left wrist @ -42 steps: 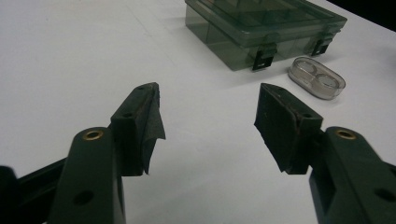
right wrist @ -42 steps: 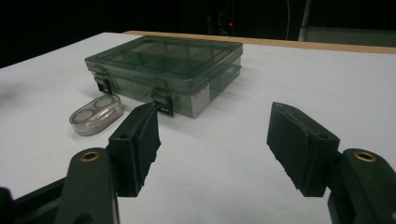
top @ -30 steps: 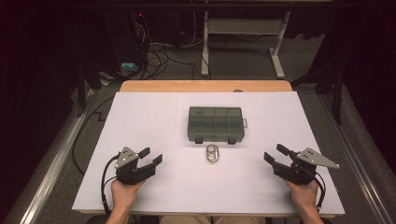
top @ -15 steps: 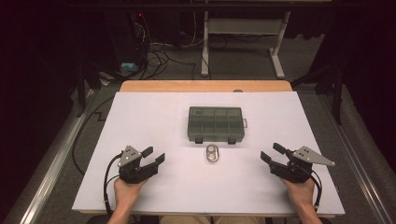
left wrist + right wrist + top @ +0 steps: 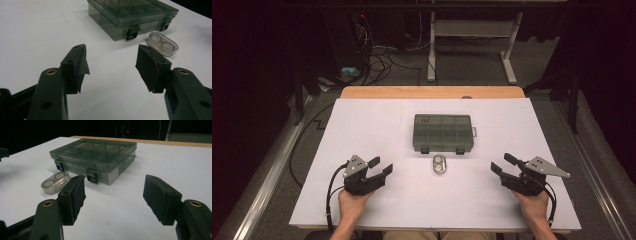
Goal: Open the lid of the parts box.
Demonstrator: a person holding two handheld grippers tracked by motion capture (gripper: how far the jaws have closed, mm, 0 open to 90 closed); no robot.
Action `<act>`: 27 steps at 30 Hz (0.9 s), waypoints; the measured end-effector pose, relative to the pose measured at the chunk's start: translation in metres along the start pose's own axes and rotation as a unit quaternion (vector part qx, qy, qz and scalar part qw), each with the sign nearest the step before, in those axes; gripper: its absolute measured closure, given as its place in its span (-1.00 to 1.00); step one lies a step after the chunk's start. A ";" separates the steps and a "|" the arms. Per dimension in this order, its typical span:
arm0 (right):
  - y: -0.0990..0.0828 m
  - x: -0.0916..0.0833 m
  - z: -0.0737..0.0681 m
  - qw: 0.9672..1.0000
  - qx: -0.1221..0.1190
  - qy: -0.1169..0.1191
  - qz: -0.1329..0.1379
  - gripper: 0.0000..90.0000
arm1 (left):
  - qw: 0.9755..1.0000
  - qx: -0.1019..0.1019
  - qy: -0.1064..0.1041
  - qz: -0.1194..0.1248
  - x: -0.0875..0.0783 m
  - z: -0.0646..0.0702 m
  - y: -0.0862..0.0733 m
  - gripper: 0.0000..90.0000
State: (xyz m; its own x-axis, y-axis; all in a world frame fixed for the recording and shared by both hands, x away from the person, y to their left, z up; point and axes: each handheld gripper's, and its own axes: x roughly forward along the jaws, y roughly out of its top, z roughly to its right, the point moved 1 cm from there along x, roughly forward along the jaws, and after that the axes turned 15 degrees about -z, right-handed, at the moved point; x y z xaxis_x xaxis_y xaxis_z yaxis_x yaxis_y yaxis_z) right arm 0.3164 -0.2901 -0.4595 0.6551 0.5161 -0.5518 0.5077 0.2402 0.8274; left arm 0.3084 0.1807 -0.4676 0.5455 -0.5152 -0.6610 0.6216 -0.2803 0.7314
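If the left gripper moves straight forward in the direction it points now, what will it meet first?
Probably the small clear case. The left gripper is open, with only bare table between its fingers. The case lies ahead, slightly toward one finger, and the green box is behind it. Depth is hard to judge.

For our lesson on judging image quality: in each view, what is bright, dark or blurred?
High view: the white table is evenly lit, the room behind dark. Left gripper view: near jaws soft, the compartment box and clear oval case sharper. Right gripper view: black background, soft shadows beside the box.
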 end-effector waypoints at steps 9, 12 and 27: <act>0.004 0.006 0.002 1.000 0.004 0.006 0.006 -0.23 | 1.000 0.003 -0.002 -0.001 0.004 0.004 0.002 -0.07; 0.004 0.008 0.001 1.000 0.001 0.008 0.002 -0.23 | 1.000 0.005 -0.002 -0.003 0.006 0.004 0.003 -0.07; 0.006 0.012 0.002 1.000 0.003 0.010 0.001 -0.23 | 1.000 0.003 -0.012 -0.007 0.016 0.009 0.007 -0.05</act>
State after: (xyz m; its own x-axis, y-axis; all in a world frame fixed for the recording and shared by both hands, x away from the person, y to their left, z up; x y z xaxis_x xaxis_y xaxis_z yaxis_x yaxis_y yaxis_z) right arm 0.3286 -0.2840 -0.4618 0.6443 0.5328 -0.5486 0.5100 0.2353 0.8274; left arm 0.3163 0.1637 -0.4718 0.5232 -0.5303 -0.6671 0.6252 -0.2931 0.7233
